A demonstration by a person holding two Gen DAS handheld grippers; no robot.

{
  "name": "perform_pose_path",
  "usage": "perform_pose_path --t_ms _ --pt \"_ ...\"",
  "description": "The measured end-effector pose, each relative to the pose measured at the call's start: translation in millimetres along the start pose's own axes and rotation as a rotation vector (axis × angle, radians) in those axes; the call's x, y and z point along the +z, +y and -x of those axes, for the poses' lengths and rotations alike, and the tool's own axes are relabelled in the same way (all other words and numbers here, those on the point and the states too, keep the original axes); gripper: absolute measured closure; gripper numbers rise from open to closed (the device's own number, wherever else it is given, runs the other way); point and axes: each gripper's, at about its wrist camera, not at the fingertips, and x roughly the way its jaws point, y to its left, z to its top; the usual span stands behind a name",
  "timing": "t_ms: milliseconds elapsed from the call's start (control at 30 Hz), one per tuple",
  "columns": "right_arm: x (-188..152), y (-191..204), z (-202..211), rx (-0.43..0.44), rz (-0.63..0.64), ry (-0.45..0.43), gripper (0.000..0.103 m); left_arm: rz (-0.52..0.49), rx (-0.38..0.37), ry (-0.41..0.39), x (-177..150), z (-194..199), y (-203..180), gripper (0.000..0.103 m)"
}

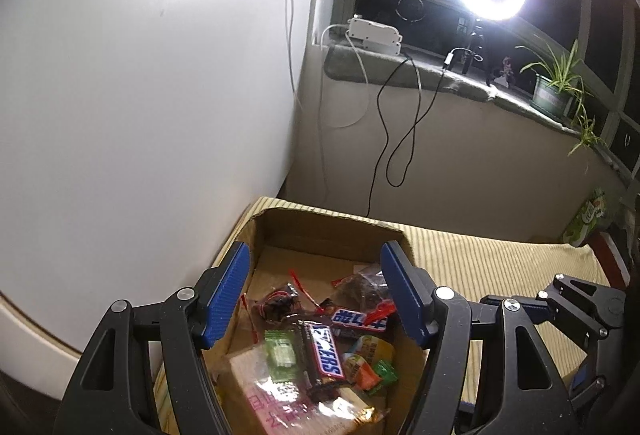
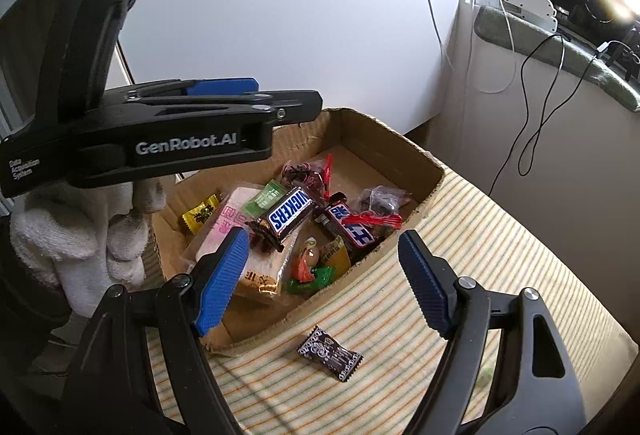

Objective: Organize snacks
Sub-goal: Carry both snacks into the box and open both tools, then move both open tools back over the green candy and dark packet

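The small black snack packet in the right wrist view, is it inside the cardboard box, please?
No, the small black packet lies on the striped cloth outside the cardboard box.

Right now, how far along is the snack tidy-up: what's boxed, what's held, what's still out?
Done: the cardboard box already holds a pile of snacks, including a Snickers bar. In hand: nothing; the left gripper and right gripper are both open and empty. Left: one small dark candy packet still lies on the striped cloth outside the box.
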Motion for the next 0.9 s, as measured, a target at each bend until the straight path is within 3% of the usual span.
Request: perform_pose_path --t_ms 533,900 --pt "-29 -33 48 -0.066 -0.034 -0.035 0.023 -0.061 -0.05 -0.053 -13 45 -49 0.035" --pt "-69 -99 69 -0.11 -0.117 -0.008 0.023 -0.072 -0.112 0.034 -61 53 -98 0.035"
